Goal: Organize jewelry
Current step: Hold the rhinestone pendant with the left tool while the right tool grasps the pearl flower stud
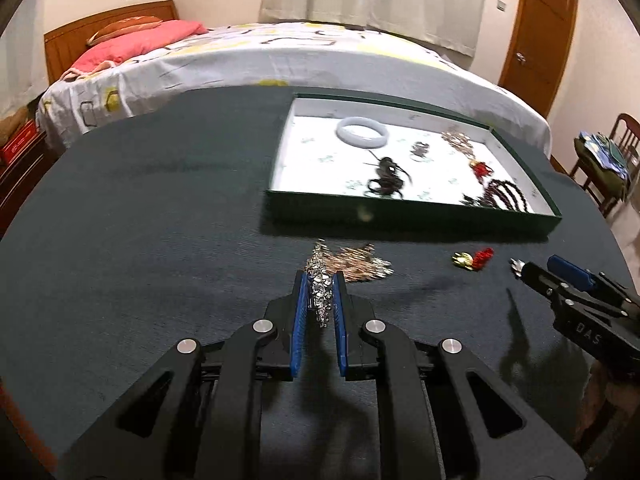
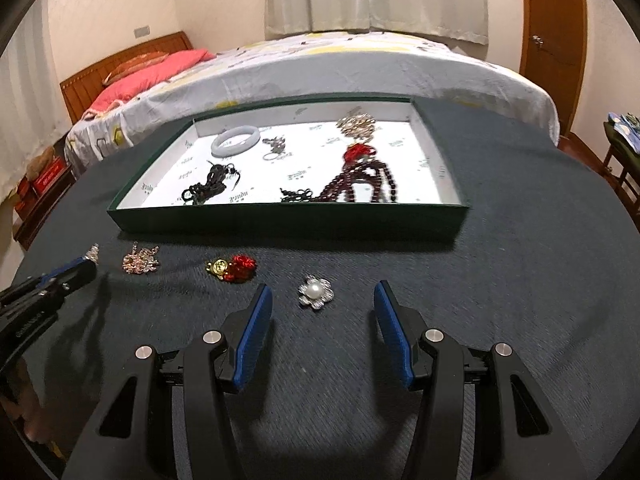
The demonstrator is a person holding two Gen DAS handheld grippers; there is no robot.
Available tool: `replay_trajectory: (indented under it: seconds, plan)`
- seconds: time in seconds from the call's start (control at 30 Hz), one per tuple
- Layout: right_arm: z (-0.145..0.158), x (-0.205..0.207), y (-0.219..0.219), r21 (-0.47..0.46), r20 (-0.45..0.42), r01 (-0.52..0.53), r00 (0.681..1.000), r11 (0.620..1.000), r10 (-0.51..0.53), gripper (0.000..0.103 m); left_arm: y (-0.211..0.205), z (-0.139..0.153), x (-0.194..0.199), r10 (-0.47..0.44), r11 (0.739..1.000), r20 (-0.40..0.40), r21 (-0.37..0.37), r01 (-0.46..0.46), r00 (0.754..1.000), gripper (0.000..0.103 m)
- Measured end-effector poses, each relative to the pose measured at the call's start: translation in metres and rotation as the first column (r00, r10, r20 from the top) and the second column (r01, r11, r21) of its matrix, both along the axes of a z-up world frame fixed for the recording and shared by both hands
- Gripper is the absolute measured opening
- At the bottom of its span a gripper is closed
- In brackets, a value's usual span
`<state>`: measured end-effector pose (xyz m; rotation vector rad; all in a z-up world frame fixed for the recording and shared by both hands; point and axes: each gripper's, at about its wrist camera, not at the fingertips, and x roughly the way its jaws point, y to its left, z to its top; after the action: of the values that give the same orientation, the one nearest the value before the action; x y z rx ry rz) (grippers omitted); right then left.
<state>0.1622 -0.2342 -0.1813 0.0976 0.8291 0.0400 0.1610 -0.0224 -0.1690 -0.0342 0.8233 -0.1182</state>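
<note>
Matt dark cloth on table (image 2: 520, 280); glossy pearl brooch (image 2: 315, 292); sparkly faceted metal piece (image 1: 322, 292); ribbed blue pads (image 2: 252, 340); printed paper tray lining (image 2: 320, 168).

A sparkling silver rhinestone piece (image 1: 321, 294) is clamped between the blue pads of the left gripper (image 1: 320, 300), above the dark green worktop (image 1: 160, 220). Just behind it a rose-gold crystal brooch (image 1: 356, 266) lies flat on the worktop. To the right lies a gold and red flower ornament (image 2: 232, 269), and near it a silver flower brooch with a white pearl (image 2: 315, 292), between the spread fingers of the right gripper (image 2: 323, 300). The shallow dark green tray with white lining (image 2: 280, 220) holds a pale white bangle (image 2: 235, 145), a small silver ring piece (image 2: 276, 148), a black beaded cord (image 2: 208, 188), a gold filigree brooch (image 2: 356, 126), a red flower ornament (image 2: 358, 153) and dark red bead strands (image 2: 360, 184).
</note>
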Motion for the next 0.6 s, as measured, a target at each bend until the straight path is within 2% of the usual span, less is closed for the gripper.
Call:
replay_trajectory:
  seconds: [0.3, 0.6]
  plan:
    - [-0.009, 0.013, 0.006, -0.033, -0.048, -0.005, 0.999, 0.999, 0.004, 0.051, 0.013, -0.002, 0.006, 0.027, 1.000, -0.008, -0.007, -0.027, 1.000, 0.013]
    - [-0.008, 0.010, -0.001, -0.045, -0.046, -0.004, 0.999, 0.999, 0.002, 0.021, 0.012, -0.005, 0.006, 0.027, 1.000, -0.013, -0.004, -0.027, 1.000, 0.013]
